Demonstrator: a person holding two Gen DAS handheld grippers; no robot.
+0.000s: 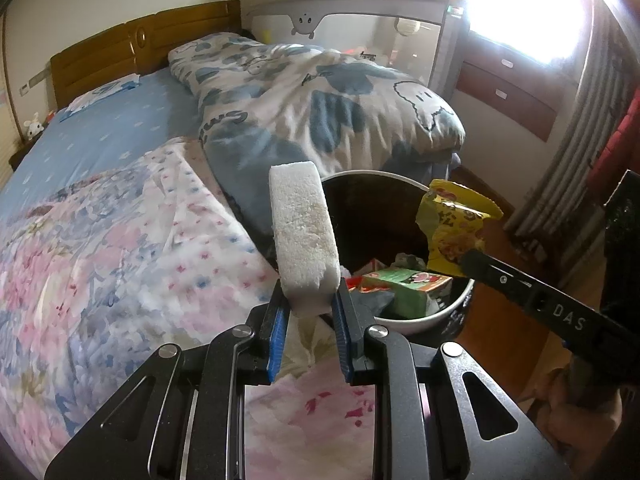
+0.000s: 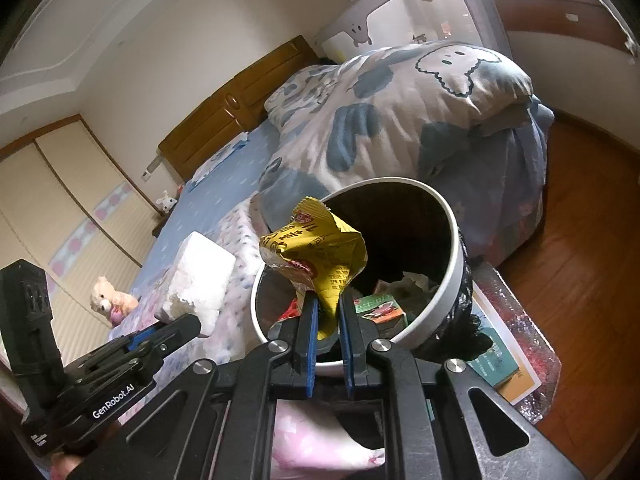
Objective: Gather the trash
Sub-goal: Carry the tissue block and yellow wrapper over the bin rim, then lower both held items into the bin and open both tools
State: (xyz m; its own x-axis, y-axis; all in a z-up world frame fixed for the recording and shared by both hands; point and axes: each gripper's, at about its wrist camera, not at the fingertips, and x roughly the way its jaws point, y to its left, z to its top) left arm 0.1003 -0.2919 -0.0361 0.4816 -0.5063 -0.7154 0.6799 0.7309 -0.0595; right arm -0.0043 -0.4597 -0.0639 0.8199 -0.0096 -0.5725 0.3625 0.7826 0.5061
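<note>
- left gripper (image 1: 310, 312) pinched the foam (image 1: 302, 240) short of the bin (image 1: 424, 320); dropped there, it'd have hit the bed (image 1: 120, 240)
- right gripper (image 2: 328, 320) clamped the wrapper (image 2: 316, 248) by a corner; could've slipped

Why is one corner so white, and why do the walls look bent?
Left wrist view: window glare washes out the upper right corner, though the foam block stays sharp. Right wrist view: even light, the fisheye lens bows the wardrobe, and the yellow wrapper is crisp.
</note>
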